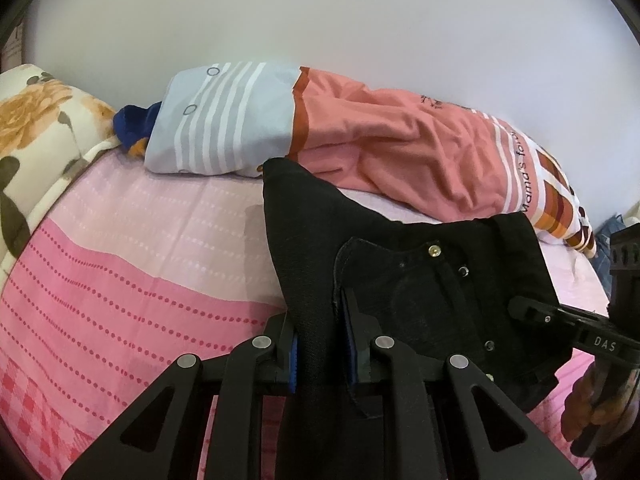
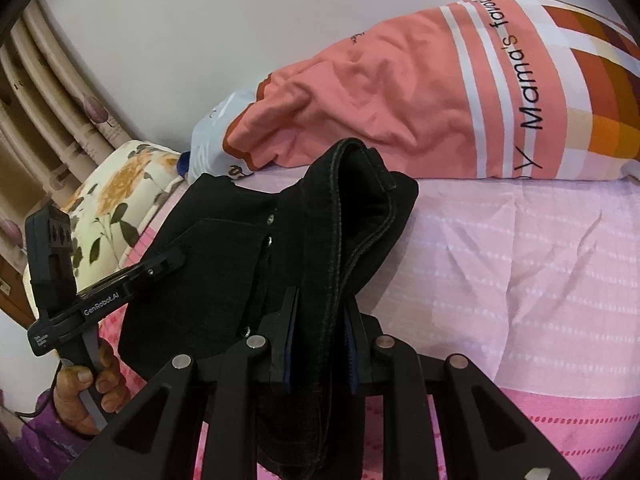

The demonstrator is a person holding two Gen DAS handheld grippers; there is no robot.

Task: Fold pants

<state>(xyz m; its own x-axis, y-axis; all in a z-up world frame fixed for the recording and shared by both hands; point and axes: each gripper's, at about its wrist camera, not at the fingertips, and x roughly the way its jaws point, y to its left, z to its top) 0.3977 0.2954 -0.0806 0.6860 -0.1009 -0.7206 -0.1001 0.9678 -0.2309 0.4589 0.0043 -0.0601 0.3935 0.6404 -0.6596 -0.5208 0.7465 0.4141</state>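
The bed [image 1: 132, 248] under its pink dotted sheet takes up most of the room I can see, with a salmon quilt [image 1: 400, 148] bundled along the wall, a striped pillow [image 1: 224, 120] next to it and a floral one [image 1: 36, 128] at the head. The black pants [image 1: 420, 264] are over the middle of the bed, held up off the sheet, not lying flat on it.

Both tools have hold of them. The left gripper [image 1: 320, 344] is clamped on one edge of the cloth, near the riveted pocket, and the right gripper [image 2: 320, 344] is pinched on a thick stitched seam or hem, with cloth bunched up ahead of it. The two grips sit close together, and the bulk of the cloth sags between and below them.

To my eye the folding is somewhere in the middle: the pants look doubled over at least once, judging by the layered edges. I can't tell how many folds are in. They have not yet been laid down and squared off neatly.
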